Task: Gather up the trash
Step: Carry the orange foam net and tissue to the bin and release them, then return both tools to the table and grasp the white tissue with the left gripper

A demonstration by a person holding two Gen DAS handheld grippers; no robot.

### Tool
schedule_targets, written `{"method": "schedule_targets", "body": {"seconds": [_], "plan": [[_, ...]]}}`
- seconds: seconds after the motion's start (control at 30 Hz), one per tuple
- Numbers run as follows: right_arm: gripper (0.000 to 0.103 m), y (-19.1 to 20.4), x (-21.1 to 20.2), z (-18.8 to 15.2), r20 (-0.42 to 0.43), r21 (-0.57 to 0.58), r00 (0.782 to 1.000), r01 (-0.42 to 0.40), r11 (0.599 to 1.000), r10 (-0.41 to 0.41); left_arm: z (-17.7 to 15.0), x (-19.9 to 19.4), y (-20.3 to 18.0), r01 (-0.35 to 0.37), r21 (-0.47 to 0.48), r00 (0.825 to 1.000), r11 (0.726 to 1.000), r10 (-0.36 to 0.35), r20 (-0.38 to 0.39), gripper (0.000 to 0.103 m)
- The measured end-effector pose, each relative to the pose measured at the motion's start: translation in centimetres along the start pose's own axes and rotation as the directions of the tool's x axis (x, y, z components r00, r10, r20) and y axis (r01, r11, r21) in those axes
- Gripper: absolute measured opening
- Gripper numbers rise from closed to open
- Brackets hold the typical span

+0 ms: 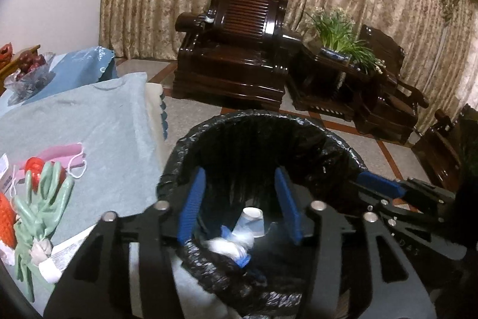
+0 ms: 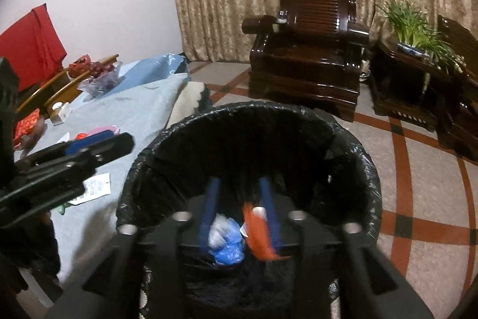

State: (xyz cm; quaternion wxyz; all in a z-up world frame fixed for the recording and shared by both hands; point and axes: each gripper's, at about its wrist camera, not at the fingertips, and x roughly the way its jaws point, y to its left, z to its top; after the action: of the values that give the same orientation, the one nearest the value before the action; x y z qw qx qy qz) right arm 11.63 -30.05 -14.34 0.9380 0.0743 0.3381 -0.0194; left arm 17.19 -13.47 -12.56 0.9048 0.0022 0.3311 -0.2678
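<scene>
A bin lined with a black bag stands beside the table. Both grippers hover over its mouth. My left gripper is open and empty; below it lie a paper cup and white and blue crumpled trash. My right gripper is open; a blurred orange-red wrapper shows between its fingers over the bin, beside the blue and white trash. On the table lie a pink face mask, a red item and green gloves.
The table is covered with a light blue cloth, with a paper slip, a bag of red fruit and a blue bag. Dark wooden armchairs and a plant stand behind on the tiled floor.
</scene>
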Motion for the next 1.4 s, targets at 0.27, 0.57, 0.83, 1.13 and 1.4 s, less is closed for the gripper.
{"method": "schedule_targets", "body": {"seconds": [0.27, 0.57, 0.83, 1.13, 1.4], "plan": [[0.097, 1.5, -0.4, 0.7, 0.034, 0.005, 0.999, 0.012, 1.0, -0.012, -0.4, -3.6, 4.1, -0.101, -0.053, 0.993, 0.994, 0.104, 0.057, 0.084], [0.097, 7.3, 0.6, 1.4, 0.044, -0.045, 0.995, -0.086, 0.995, 0.088, -1.8, -9.6, 11.4, -0.284, -0.138, 0.951, 0.949, 0.298, 0.087, 0.087], [0.097, 15.0, 1.6, 1.7, 0.043, -0.136, 0.977, -0.203, 0.97, 0.211, -3.6, -14.9, 18.5, -0.45, -0.215, 0.877, 0.867, 0.474, 0.075, 0.087], [0.097, 22.0, 3.2, 1.3, 0.051, -0.209, 0.952, -0.284, 0.936, 0.3, -6.1, -17.3, 23.3, -0.541, -0.268, 0.822, 0.797, 0.568, 0.029, 0.087], [0.097, 25.6, 6.2, 0.0, 0.009, -0.23, 0.949, -0.304, 0.925, 0.314, -8.4, -16.3, 27.3, -0.59, -0.311, 0.793, 0.745, 0.607, -0.051, 0.087]]}}
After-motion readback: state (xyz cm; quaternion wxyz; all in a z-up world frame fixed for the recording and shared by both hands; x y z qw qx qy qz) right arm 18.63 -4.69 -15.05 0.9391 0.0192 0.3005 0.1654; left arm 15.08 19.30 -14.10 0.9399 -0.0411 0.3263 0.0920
